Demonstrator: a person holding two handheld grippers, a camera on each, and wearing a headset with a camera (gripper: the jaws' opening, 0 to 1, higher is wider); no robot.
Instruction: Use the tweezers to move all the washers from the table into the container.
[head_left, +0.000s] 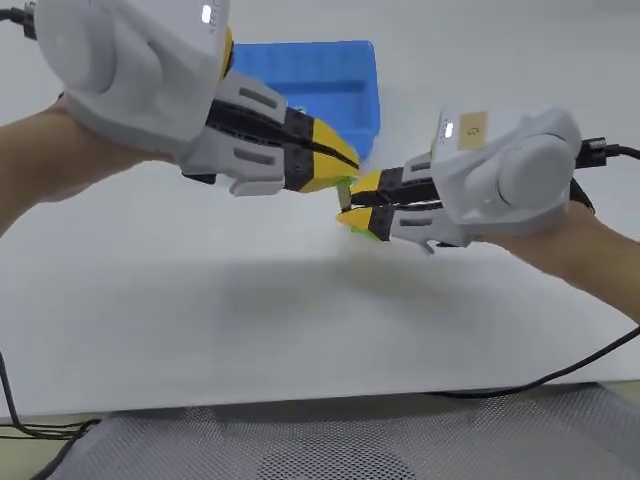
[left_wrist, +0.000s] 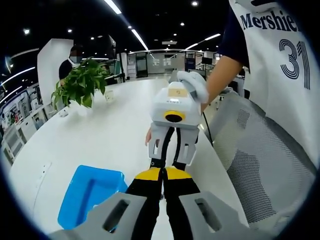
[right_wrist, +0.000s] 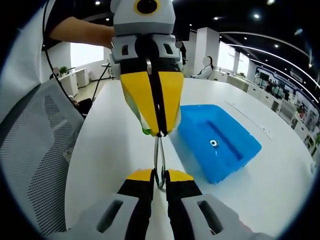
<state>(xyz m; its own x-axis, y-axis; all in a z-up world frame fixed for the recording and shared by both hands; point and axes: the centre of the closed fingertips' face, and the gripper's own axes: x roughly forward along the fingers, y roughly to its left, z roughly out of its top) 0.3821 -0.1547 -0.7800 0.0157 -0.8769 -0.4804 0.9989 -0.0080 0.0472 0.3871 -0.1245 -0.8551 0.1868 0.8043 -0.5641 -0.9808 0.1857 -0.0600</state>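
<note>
Beside blue container (head_left: 330, 75), left tool (head_left: 348, 163) facing right tool (head_left: 352, 212), tweezers (right_wrist: 159, 165) between

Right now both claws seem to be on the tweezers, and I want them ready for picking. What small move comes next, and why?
Probably open the left claw and back it off. The right claw grips the tweezers by their closed end, while the left seems to pinch their tips, which must be free for picking.
</note>
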